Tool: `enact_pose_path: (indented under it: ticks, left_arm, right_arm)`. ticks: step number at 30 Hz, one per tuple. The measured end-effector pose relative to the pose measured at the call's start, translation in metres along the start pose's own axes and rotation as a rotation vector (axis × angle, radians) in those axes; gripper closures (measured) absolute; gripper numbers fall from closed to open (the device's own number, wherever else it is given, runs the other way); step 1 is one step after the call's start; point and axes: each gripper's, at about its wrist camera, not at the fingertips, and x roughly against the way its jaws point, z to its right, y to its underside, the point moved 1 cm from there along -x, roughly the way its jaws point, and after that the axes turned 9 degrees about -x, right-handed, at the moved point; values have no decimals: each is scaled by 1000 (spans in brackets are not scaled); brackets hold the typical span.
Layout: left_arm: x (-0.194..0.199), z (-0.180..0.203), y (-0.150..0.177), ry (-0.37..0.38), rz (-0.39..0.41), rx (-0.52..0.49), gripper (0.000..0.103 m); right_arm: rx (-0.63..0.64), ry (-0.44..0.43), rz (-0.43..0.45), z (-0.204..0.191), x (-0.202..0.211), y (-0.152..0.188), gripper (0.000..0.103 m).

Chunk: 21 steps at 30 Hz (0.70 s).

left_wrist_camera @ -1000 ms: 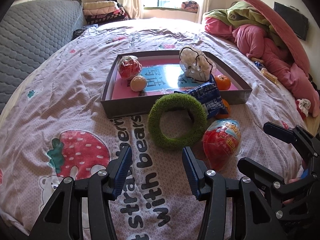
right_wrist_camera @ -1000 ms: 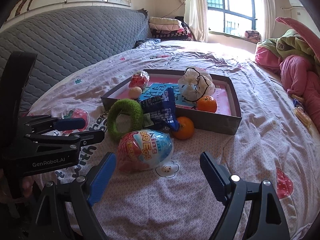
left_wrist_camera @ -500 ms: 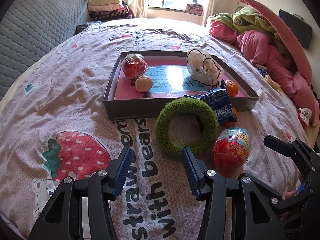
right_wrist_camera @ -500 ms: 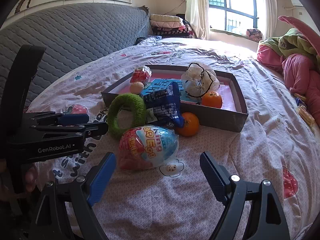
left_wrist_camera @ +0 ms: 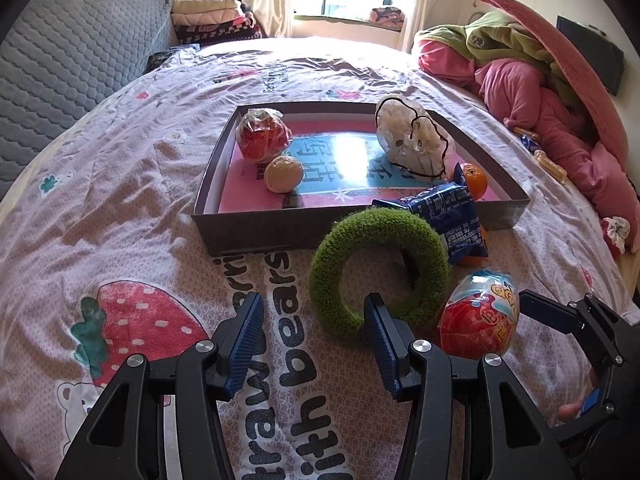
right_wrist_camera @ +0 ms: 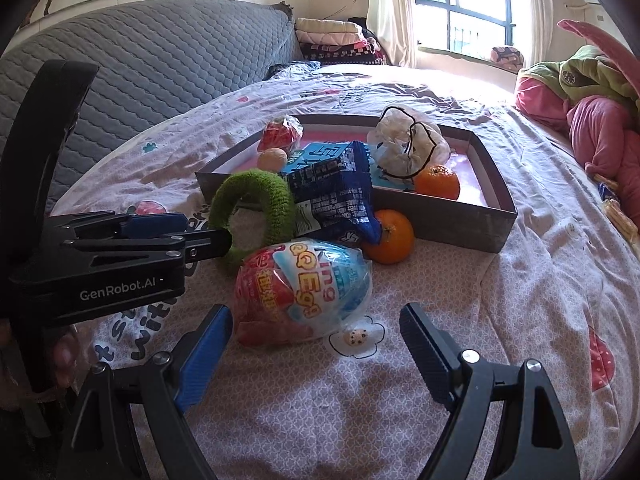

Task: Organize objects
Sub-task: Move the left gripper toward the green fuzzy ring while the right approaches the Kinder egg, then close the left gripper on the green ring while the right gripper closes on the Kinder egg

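Looks light, soft and squashy, the green ring (left_wrist_camera: 378, 268) before the tray (left_wrist_camera: 256, 228); best pinched across its near rim, left gripper (left_wrist_camera: 312, 340) fingers apart, right gripper (right_wrist_camera: 316, 344) likewise.

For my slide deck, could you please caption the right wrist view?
Open right gripper faces a wrapped toy egg on the bed, ahead of a box.
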Motion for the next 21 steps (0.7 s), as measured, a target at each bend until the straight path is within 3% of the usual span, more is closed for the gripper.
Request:
enact_pose_path:
  ticks: [17, 21]
  left_arm:
    - [-26, -4, -12, 21, -10, -4, 49]
    - [-29, -7, -13, 21, -13, 8, 49]
  right_arm:
    - [14, -2, -3, -2, -19, -5, 18]
    - [43, 17, -9, -6, -23, -4, 30]
